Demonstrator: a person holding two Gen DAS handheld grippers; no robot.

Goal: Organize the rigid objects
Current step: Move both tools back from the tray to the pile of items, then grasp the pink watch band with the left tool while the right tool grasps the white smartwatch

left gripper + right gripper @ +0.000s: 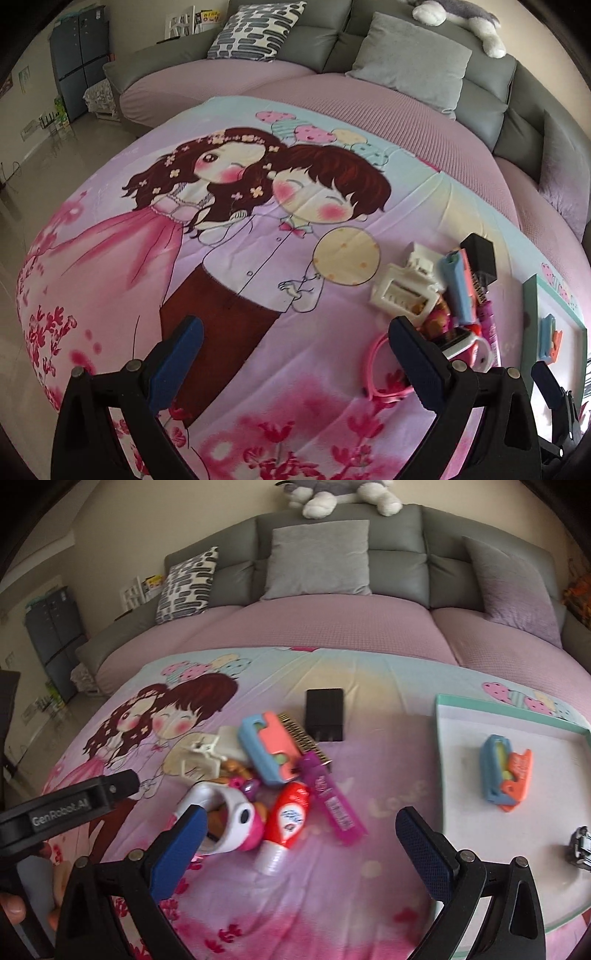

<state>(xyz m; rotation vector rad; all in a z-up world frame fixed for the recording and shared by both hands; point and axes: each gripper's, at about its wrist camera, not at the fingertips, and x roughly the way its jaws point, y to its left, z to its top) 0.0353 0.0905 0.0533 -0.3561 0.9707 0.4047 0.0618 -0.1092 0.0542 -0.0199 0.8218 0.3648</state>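
Here the left gripper (pixel 295 354) hangs over the printed bedspread (pixel 229 280), its jaws spread wide with nothing between them; only the cartoon print lies in the gap. The pile of small objects (pixel 443 295) sits to the right of that gap, and the gripper's right finger overlaps its near edge in the left wrist view. A pink ring-shaped item (pixel 376 373) lies just beside that finger.

The right gripper (pixel 299 834) also has its jaws wide and empty. In its view the red tube (pixel 286 821) and the magenta bar (pixel 334 799) lie between the fingers and just ahead of them, while the white and pink toy (pixel 229 819) touches the left finger's line. A blue and coral case (pixel 267 751) and a black block (pixel 325 714) lie farther off. To the right stands a teal-rimmed tray (pixel 439 738) holding a second blue and orange case (pixel 504 771) and a small metallic piece (pixel 580 845).

Only the right wrist view shows the tray's whole floor; the left wrist view shows just its edge, yet alone reveals the pink ring-shaped item.
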